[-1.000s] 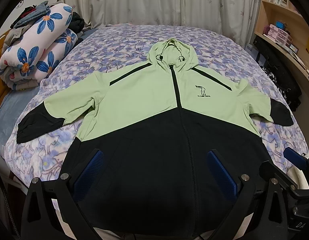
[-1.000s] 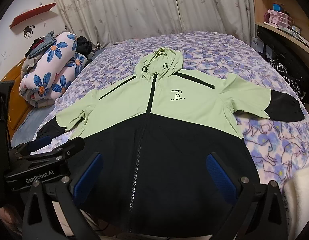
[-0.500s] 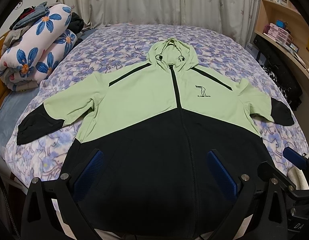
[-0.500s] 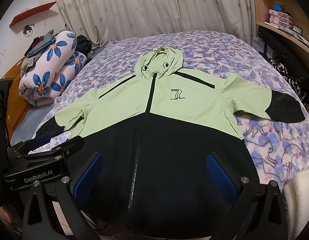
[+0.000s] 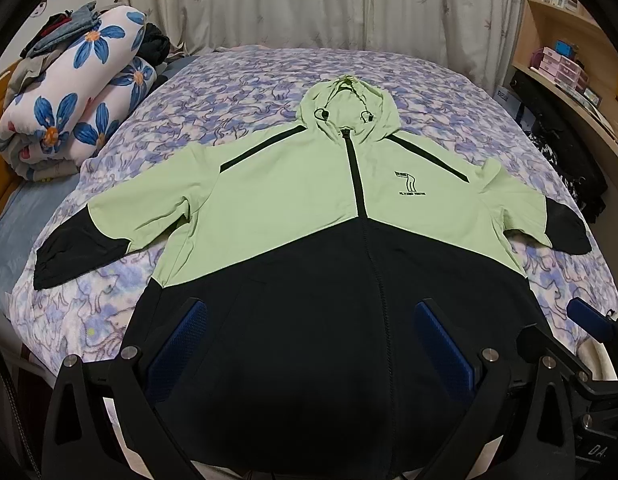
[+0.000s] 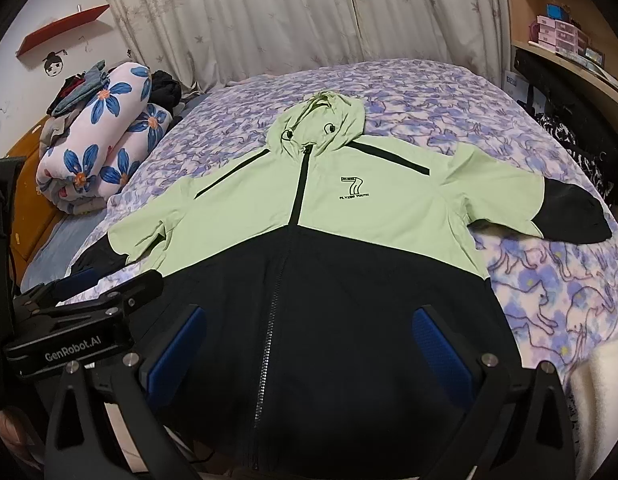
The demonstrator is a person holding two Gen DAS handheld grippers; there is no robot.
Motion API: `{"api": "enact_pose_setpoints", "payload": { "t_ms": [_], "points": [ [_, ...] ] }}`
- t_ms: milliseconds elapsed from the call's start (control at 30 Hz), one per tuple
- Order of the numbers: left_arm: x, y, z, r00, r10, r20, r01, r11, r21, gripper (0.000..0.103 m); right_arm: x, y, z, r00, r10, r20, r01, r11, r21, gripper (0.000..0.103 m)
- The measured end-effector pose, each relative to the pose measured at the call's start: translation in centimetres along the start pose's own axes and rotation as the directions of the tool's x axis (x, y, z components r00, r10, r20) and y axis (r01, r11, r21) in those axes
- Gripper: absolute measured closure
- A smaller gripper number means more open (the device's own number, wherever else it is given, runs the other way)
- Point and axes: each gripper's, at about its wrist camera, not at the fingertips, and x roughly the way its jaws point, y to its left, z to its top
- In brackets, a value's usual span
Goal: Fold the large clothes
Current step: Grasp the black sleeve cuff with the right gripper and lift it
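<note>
Nearby, rolled floral quilt [image 5: 75, 96] beside spread jacket [image 5: 309, 240], both grippers' jaws spread, holding nothing.

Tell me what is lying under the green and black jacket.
The jacket lies flat on a purple-patterned bedspread, which shows all around it. Whatever is beneath the jacket's body is covered.

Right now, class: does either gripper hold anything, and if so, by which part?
Nothing is held. The left gripper and right gripper are both open above the jacket's black lower part, with nothing between the fingers.
</note>
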Motion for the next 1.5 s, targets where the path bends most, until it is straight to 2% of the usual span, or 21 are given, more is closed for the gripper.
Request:
{"api": "enact_pose_setpoints", "payload": {
  "t_ms": [367,767,1000,1167,1300,1400,1500],
  "points": [
    [0.8,0.0,0.6,1.0,0.011,-0.005,-0.011,1.0,-0.007,0.001,-0.2,-0.9,1.3,1.0,-0.025,0.019,0.025,1.0,-0.002,0.0],
    [-0.2,-1.5,6.0,0.995,0.0,0.102,-0.001,1.0,0.006,0.001,-3.4,-1.6,7.1,0.969,-0.202,0.146,0.223,0.964,-0.146,0.0],
    [-0.8,-4.6,9.9,0.982,0.019,0.188,-0.028,0.999,0.045,0.001,-5.6,-3.6,11.0,0.944,-0.225,0.244,0.263,0.955,-0.138,0.0],
    [-0.2,-7.3,12.5,0.977,-0.025,0.213,0.011,0.998,0.063,0.001,-6.5,-6.0,13.4,0.914,-0.262,0.311,0.306,0.946,-0.103,0.0],
    [1.1,-9.8,14.7,0.972,-0.06,0.227,0.049,0.997,0.055,0.001,-6.2,-8.8,14.9,0.894,-0.309,0.323,0.347,0.935,-0.067,0.0],
    [2.5,-12.2,16.3,0.969,-0.08,0.233,0.068,0.996,0.06,0.001,-5.7,-11.2,15.7,0.899,-0.314,0.305,0.346,0.936,-0.055,0.0],
    [4.1,-14.9,17.2,0.966,-0.077,0.249,0.064,0.996,0.06,0.001,-4.8,-14.8,16.2,0.897,-0.339,0.282,0.352,0.936,0.007,0.0]
  ]
}}
